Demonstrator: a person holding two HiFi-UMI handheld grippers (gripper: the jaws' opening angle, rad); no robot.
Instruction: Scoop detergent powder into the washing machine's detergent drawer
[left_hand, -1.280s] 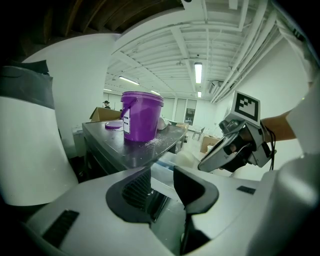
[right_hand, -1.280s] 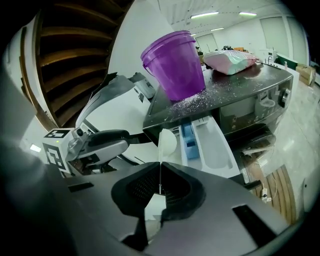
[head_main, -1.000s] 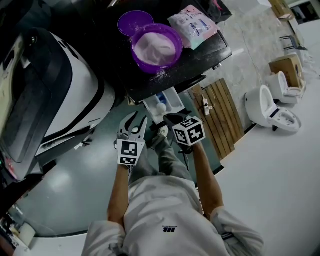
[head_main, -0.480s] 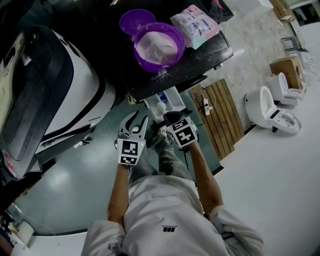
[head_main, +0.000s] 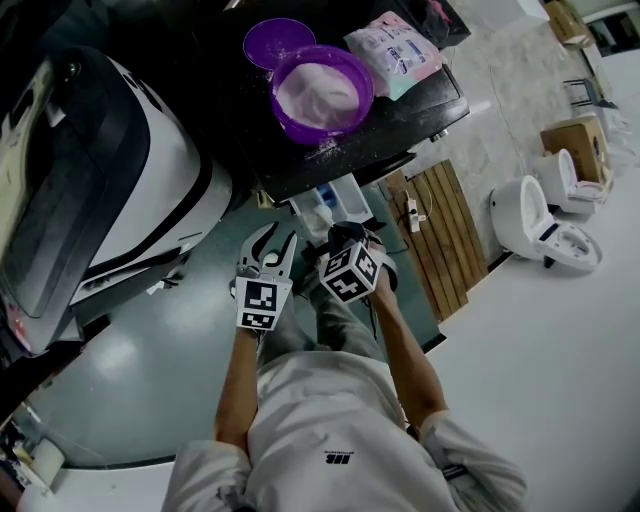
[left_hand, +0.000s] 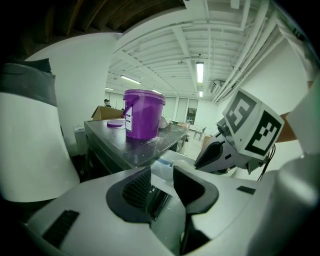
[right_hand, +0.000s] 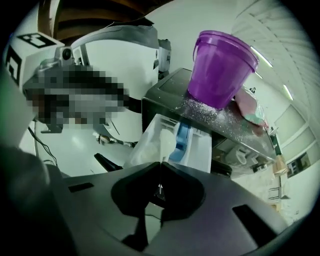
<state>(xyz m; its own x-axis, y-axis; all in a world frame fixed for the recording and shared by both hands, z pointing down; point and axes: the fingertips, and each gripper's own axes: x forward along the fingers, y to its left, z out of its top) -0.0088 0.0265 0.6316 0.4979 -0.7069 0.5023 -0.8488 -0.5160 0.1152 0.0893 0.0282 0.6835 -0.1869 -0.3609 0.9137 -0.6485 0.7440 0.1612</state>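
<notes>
Two claws are working low in front of the detergent drawer (head_main: 337, 200), which is standing pulled out from under the dark tabletop (head_main: 400, 122). The right claw (right_hand: 160, 167) is reaching forward with its jaws pressed together on the thin handle of a white scoop (right_hand: 149, 148), and the scoop's bowl is hanging just over the near end of the drawer. What is lying in the scoop is not showing clearly. A blue insert (right_hand: 182, 139) is sitting in the middle compartment of the white drawer.

From the head view, the right claw (head_main: 338, 236) is pointing up toward the drawer with its marker cube turned cornerwise, the forearm running straight out from the body. The left claw (head_main: 272, 242) is hovering just beside it, on the person's left, with its jaws spread apart and nothing between them; its own view is looking past the open jaws (left_hand: 162, 176) to the drawer's edge.

On the tabletop a purple bucket (head_main: 322, 92) is standing open, holding pale powder (head_main: 318, 95). Its purple lid (head_main: 273, 40) is lying just behind it, and a pink-and-blue bag (head_main: 396, 48) is lying beside the bucket. Spilt grains (right_hand: 201, 108) are dusting the surface round the bucket's foot.
</notes>
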